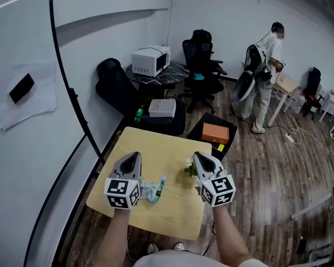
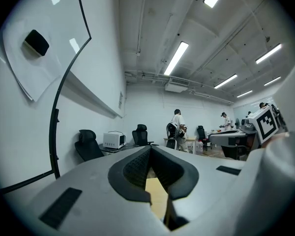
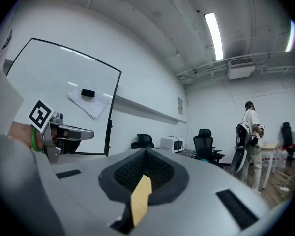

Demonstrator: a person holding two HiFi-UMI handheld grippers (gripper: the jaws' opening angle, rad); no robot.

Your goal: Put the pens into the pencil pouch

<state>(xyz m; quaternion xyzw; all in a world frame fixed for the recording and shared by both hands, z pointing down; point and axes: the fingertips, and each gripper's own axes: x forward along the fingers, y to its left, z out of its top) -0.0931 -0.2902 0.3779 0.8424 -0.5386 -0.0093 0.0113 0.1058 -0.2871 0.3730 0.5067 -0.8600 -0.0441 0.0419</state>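
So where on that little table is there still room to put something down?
The far half of the table is bare, and so is the near strip by the person. The middle is crowded: the pouch lies beside the left gripper, a small green thing beside the right gripper.

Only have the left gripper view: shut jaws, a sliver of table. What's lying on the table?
Observer: The head view shows a teal and white thing on the table, between the two grippers and close beside the left gripper. It's too small to say whether it is the pouch.
Operator: Anything else on there?
Observer: A green and white thing lies just to the left of the right gripper.
Operator: Is the right gripper holding anything?
Observer: No. The right gripper view shows its jaws shut with nothing between them.
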